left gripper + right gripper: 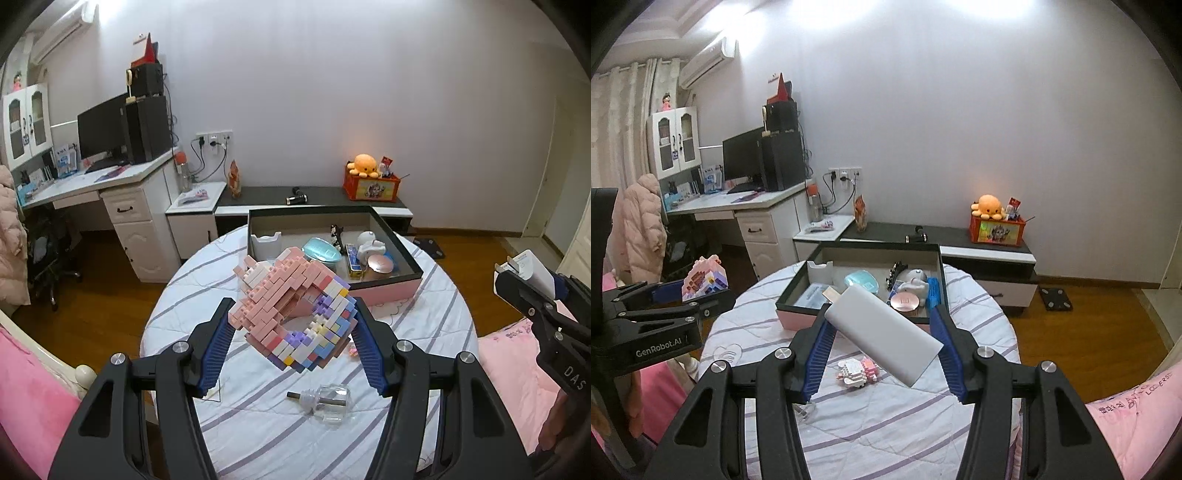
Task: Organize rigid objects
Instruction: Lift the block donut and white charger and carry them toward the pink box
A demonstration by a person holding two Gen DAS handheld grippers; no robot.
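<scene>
My left gripper (pixel 293 302) is shut on a pink, white and purple brick model (pixel 291 317), held tilted in the air above the round table (pixel 258 424). My right gripper (pixel 882 308) is shut on a long grey-white power bank (pixel 882 332), held slantwise above the table (pixel 886 424). Each wrist view shows the other gripper at its edge: the right gripper (pixel 517 280) with the power bank (pixel 532 267), the left gripper (pixel 701 291) with the brick model (pixel 705 278). Beyond both stands an open black-walled box (pixel 310 221) (pixel 879 254) holding several small items.
On the striped cloth lie a clear glass bottle (pixel 328 400) and a small pink and white brick figure (pixel 857 369). Pink bedding (pixel 517 362) borders the table on the right. A white desk (pixel 122 192) and a low cabinet (pixel 332 195) line the wall.
</scene>
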